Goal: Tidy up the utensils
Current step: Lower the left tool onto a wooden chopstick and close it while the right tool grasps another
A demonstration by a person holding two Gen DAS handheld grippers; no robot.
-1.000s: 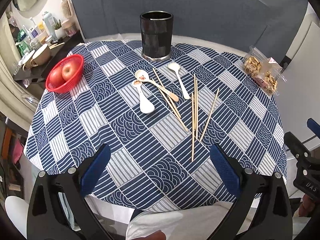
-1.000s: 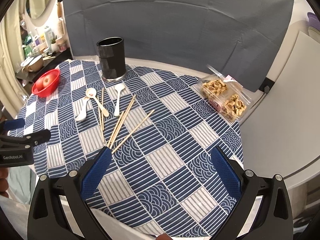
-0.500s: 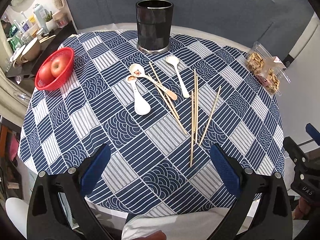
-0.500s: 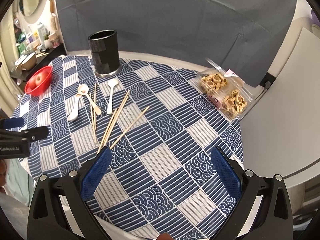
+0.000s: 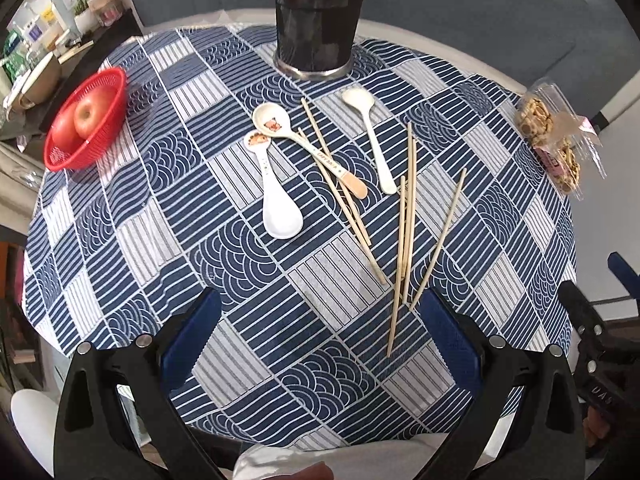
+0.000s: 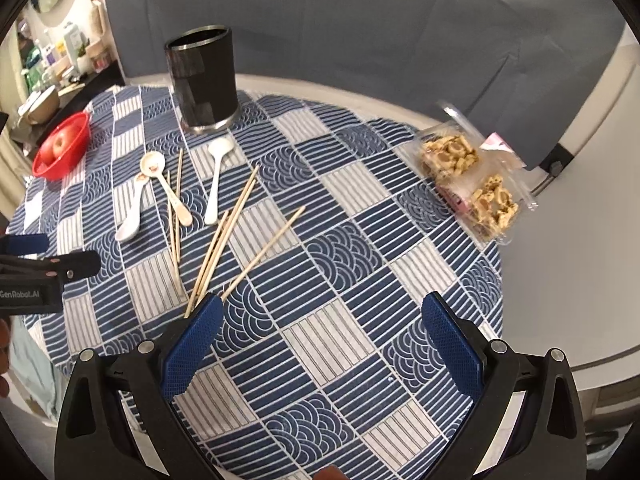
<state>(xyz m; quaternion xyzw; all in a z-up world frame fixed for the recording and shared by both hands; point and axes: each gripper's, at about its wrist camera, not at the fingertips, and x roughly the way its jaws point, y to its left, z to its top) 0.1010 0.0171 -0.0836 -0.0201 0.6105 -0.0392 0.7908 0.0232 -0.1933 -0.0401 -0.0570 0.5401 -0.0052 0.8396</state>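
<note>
On the surface (image 5: 132, 240), left to right, lay three spoons (image 5: 276, 184) and the chopsticks (image 5: 406, 232), all before the holder (image 5: 320, 20) at the far edge. Both claws — left claw (image 5: 320, 344), right claw (image 6: 320, 344) — hung spread wide and empty. Best to pinch one stick mid-length — not its thin tip — so it lifts level.

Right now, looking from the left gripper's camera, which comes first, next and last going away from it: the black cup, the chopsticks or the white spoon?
1. chopsticks, just ahead, right.
2. white spoon, middle, left.
3. black cup, far edge.
</note>
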